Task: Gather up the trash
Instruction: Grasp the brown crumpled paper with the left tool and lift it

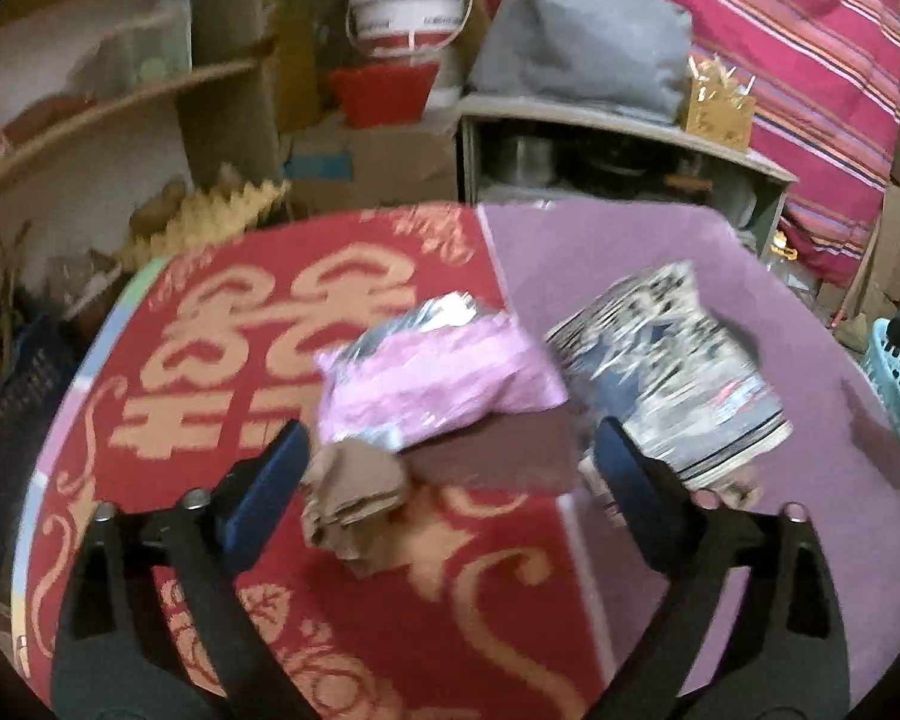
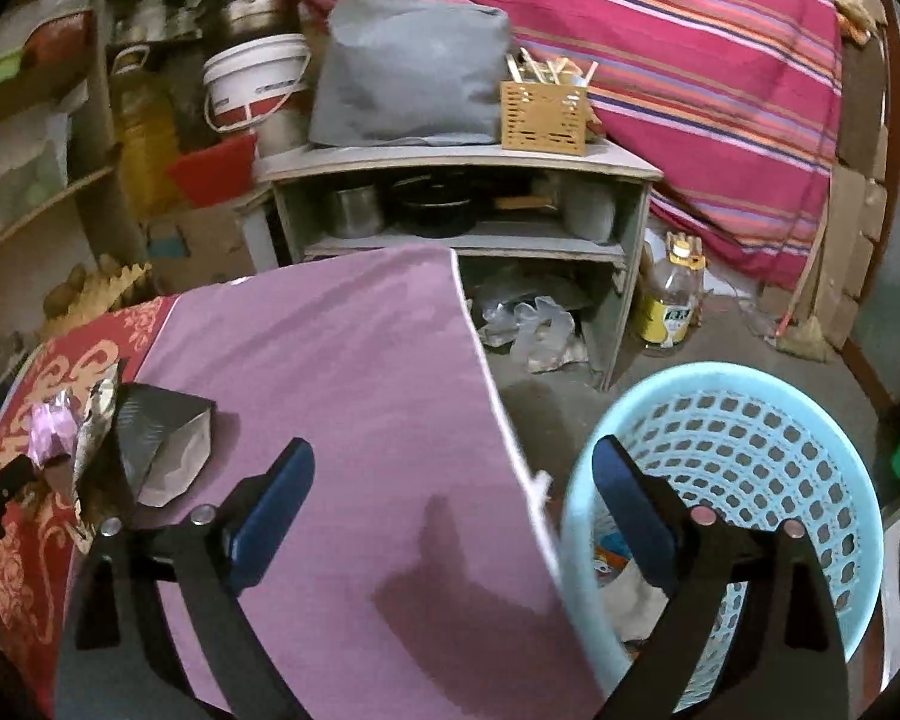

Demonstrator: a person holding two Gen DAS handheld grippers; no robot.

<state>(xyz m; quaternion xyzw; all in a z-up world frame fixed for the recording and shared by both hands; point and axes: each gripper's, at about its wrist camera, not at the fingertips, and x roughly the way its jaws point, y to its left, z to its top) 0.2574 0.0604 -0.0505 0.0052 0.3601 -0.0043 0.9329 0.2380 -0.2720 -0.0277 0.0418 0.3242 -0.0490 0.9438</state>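
Both our grippers, left (image 1: 447, 468) and right (image 2: 453, 495), have fingers wide apart; wrappers (image 1: 438, 384) mid-desk (image 2: 342, 372), basket (image 2: 750, 456) off its right edge.

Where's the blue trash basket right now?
In the right wrist view, the blue basket stands on the floor at lower right, beside the purple-covered table, with the open right claw straddling its near rim.

Pink foil wrapper (image 1: 432, 378), light-blue latticed basket (image 2: 750, 450), red-and-gold patterned cloth (image 1: 222, 372)

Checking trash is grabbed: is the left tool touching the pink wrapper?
Apart. Left wrist view: left tool is open, a gap shows between each finger and the pink wrapper.
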